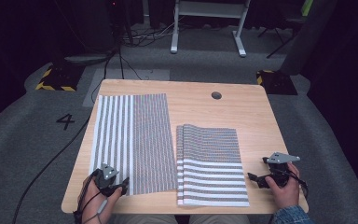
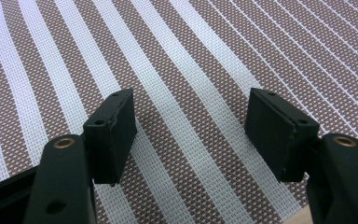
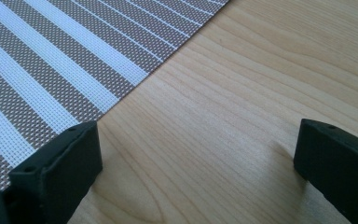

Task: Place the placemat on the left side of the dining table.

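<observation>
Striped mat (image 1: 133,142) unmarked; floor (image 1: 28,140) number "4" (image 1: 65,121) reads beside table (image 1: 242,105).

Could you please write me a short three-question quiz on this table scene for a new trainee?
1. True or false: the left gripper holds its jaws open over the left mat.
2. Which mat lies folded: the left one or the right mat?
3. Multiple choice: the right gripper is over A) the middle of the right mat, B) the bare table at the right mat's edge, C) the hole.

Key
1. True: the jaws stand apart with striped weave beneath them and nothing between the pads.
2. The right mat; a folded edge runs down its left side.
3. B; its jaws stand open over wood beside the mat's edge.
</observation>
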`<state>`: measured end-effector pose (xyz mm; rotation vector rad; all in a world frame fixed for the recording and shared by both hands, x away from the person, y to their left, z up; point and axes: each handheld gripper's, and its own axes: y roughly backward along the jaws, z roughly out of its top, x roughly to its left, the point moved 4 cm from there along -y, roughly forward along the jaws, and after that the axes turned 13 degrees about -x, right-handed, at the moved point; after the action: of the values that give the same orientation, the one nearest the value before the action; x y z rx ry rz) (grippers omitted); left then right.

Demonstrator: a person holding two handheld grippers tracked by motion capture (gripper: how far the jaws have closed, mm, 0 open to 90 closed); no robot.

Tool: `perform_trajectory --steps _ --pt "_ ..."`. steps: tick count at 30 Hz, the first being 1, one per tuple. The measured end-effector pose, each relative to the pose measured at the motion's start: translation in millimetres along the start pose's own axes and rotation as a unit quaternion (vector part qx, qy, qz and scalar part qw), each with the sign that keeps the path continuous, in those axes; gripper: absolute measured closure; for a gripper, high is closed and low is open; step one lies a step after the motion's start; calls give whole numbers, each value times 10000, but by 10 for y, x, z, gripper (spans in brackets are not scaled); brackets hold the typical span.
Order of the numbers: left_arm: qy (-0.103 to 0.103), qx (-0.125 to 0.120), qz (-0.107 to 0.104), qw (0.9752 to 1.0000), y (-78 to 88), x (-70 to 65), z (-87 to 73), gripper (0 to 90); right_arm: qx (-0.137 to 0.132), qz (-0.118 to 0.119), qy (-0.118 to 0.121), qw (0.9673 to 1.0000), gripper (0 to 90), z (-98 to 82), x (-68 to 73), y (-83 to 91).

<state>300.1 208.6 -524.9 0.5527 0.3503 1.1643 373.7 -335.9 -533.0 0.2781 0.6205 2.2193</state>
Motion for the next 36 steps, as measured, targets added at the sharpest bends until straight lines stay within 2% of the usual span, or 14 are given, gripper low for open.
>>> perform_trajectory --steps 3,4,6,10,12,16,17,18,20,23,24,25,27,36 --pt "64 -243 88 9996 -50 112 -12 364 1 0 -1 10000 10 0 0 0" --pt "64 -243 88 9996 -50 112 -12 364 1 0 -1 10000 10 0 0 0" --pt "60 -317 225 9992 -73 231 -4 364 0 -1 -1 10000 10 0 1 0" --pt "189 -348 345 9986 -126 352 29 412 1 -2 2 10000 10 -1 1 0" --pt "272 -295 308 9987 -138 372 44 419 1 -2 4 10000 9 -1 2 0" --pt "106 -187 368 9991 -135 341 74 422 -4 4 -2 10000 9 -4 7 3" --pt "97 -291 230 9993 -145 297 110 356 -12 17 16 10000 10 -8 10 5" --pt "32 -455 60 9989 -161 245 149 339 -13 21 31 10000 9 -9 9 6" --pt "-112 -599 -75 9981 -203 174 191 309 -8 21 42 10000 10 -10 8 8" --pt "-189 -558 -330 9977 -317 61 192 259 -8 20 43 10000 10 -10 7 8" --pt "-202 -330 -337 9987 -345 41 176 265 -16 24 20 10000 9 -9 11 7" --pt "-202 -330 -337 9987 -345 41 176 275 -19 19 20 10000 9 -9 10 7" --pt "138 -299 -335 9989 -377 43 195 280 -14 20 34 10000 10 -11 10 8" --pt "355 -282 2 9990 -421 6 226 284 -13 17 52 10000 9 -12 9 9"
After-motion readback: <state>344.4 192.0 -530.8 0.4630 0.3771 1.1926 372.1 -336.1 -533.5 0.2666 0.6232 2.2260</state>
